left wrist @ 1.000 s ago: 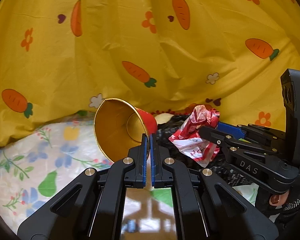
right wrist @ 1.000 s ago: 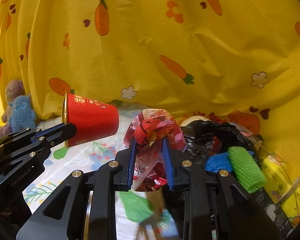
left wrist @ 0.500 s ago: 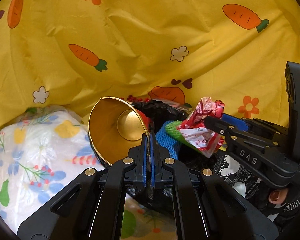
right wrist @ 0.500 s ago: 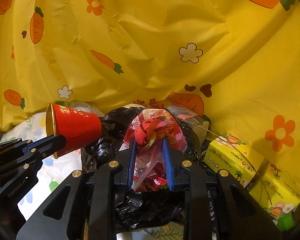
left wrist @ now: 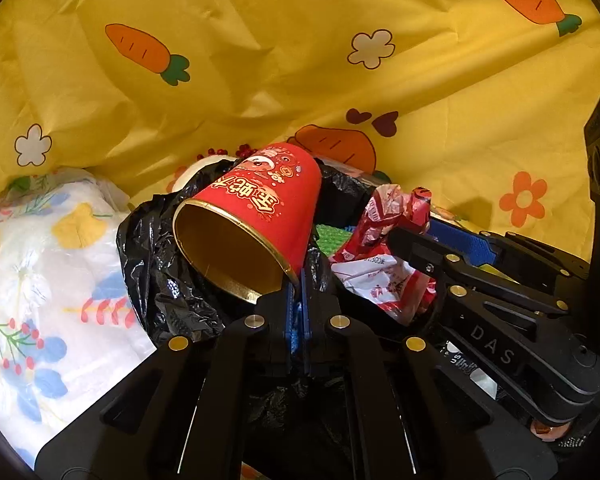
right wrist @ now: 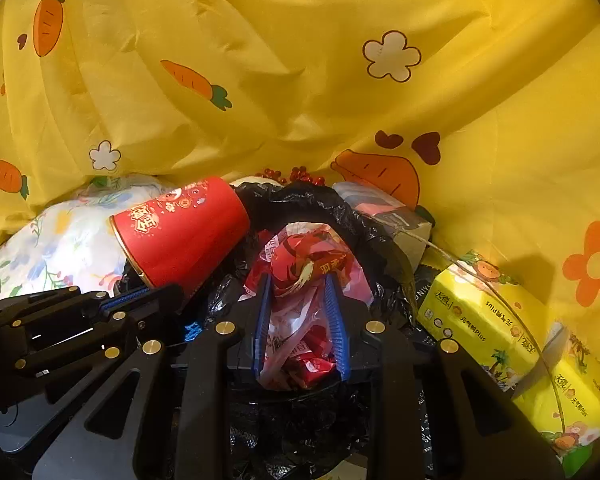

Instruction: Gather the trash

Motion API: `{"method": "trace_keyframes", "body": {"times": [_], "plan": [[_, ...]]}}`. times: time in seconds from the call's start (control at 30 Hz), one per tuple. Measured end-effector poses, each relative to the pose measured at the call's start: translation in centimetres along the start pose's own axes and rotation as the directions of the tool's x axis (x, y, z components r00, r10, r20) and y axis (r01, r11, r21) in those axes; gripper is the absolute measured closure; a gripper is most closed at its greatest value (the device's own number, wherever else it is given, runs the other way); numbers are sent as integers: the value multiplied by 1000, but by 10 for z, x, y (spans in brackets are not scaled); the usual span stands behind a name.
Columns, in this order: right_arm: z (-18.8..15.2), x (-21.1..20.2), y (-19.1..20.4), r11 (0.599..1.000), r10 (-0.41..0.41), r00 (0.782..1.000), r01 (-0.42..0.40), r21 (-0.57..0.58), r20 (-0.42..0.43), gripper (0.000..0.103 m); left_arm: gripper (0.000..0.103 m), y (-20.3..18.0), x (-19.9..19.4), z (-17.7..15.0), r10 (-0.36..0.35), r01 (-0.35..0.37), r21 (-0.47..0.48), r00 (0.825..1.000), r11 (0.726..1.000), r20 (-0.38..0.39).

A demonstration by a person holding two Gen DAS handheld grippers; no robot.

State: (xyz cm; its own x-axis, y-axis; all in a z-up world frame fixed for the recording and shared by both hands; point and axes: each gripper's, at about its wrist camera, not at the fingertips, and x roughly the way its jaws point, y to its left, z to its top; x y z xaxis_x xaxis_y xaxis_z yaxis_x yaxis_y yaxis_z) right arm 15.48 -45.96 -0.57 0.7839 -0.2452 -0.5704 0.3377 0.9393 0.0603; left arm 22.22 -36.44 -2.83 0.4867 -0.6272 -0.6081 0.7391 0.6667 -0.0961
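While over the black trash bag [left wrist: 160, 280], left gripper [left wrist: 296, 280], jaws just eased, barely pinches the red paper cup [left wrist: 256, 216] rim: light, crushable. Right gripper [right wrist: 300, 304] clamps the crinkly red snack wrapper [right wrist: 304, 264], slippery.

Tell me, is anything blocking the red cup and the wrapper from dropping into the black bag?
Nothing visible does. The red cup and the crumpled wrapper both hang right over the open mouth of the black bag, with nothing between.

bag mouth [right wrist: 300, 204]: mostly covered by wrapper [right wrist: 304, 264] | cup rim [left wrist: 288, 270]: grip perhaps loosened, unclear
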Motion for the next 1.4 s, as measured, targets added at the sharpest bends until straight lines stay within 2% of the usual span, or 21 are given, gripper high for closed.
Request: {"method": "trace_keyframes", "body": {"times": [0.03, 0.07, 0.1, 0.13, 0.17, 0.2, 0.23, 0.3, 0.37, 0.5, 0.6, 0.7, 0.93, 0.97, 1.03, 1.1, 1.3, 1.4], "plan": [[0, 4, 0, 1000, -4, 1000, 3, -3, -8, 75, 93, 1, -2, 0, 3, -3, 3, 1000, 1000, 4], [0, 6, -1, 1000, 3, 1000, -3, 1, -11, 75, 80, 2, -4, 0, 11, -11, 3, 1000, 1000, 11], [0, 7, -1, 1000, 12, 1000, -12, 7, -10, 75, 58, 3, -9, 0, 19, -19, 0, 1000, 1000, 23], [0, 6, -3, 1000, 11, 1000, -11, 13, -9, 74, 47, 5, -14, 0, 25, -24, -8, 999, 1000, 40], [1, 4, -5, 1000, 15, 1000, -15, 26, 4, 68, 35, 7, -20, -1, 34, -33, -16, 997, 999, 66], [1, 1, -7, 999, 16, 1000, -17, 38, 21, 62, 29, 9, -27, -1, 38, -36, -24, 995, 999, 88], [1, -1, -8, 999, 15, 999, -17, 43, 30, 57, 27, 11, -32, 0, 40, -37, -32, 994, 999, 101], [2, -4, -11, 998, 18, 999, -21, 56, 42, 54, 24, 14, -39, 1, 59, -55, -42, 992, 998, 114], [3, -8, -13, 997, 25, 998, -29, 73, 57, 45, 20, 16, -48, 0, 88, -84, -40, 986, 996, 140], [3, -18, -15, 995, 28, 995, -37, 92, 95, 34, 13, 21, -64, -3, 131, -121, -64, 977, 991, 168], [3, -24, -14, 994, 29, 993, -41, 104, 113, 31, 6, 25, -79, -9, 195, -184, -74, 961, 980, 195], [2, -34, -11, 994, 19, 991, -33, 105, 134, 28, 6, 28, -95, -16, 243, -226, -102, 945, 969, 220], [-8, -69, 16, 997, -76, 974, 67, 50, 216, 13, 6, 36, -135, -32, 363, -327, -170, 893, 930, 266], [-11, -74, 22, 996, -88, 970, 83, 30, 226, 7, 6, 36, -141, -36, 373, -337, -170, 888, 926, 271], [-17, -83, 35, 994, -109, 961, 113, 1, 255, 5, 6, 38, -152, -44, 397, -360, -174, 874, 916, 280], [-24, -89, 44, 994, -104, 961, 111, -14, 257, 5, 6, 39, -164, -54, 412, -374, -180, 866, 910, 284], [-41, -111, 67, 998, -44, 966, 51, -21, 256, 5, 6, 43, -199, -85, 451, -413, -189, 851, 891, 269], [-50, -124, 79, 999, -39, 964, 45, -20, 261, 5, 6, 47, -219, -100, 464, -419, -210, 845, 883, 265]]}}
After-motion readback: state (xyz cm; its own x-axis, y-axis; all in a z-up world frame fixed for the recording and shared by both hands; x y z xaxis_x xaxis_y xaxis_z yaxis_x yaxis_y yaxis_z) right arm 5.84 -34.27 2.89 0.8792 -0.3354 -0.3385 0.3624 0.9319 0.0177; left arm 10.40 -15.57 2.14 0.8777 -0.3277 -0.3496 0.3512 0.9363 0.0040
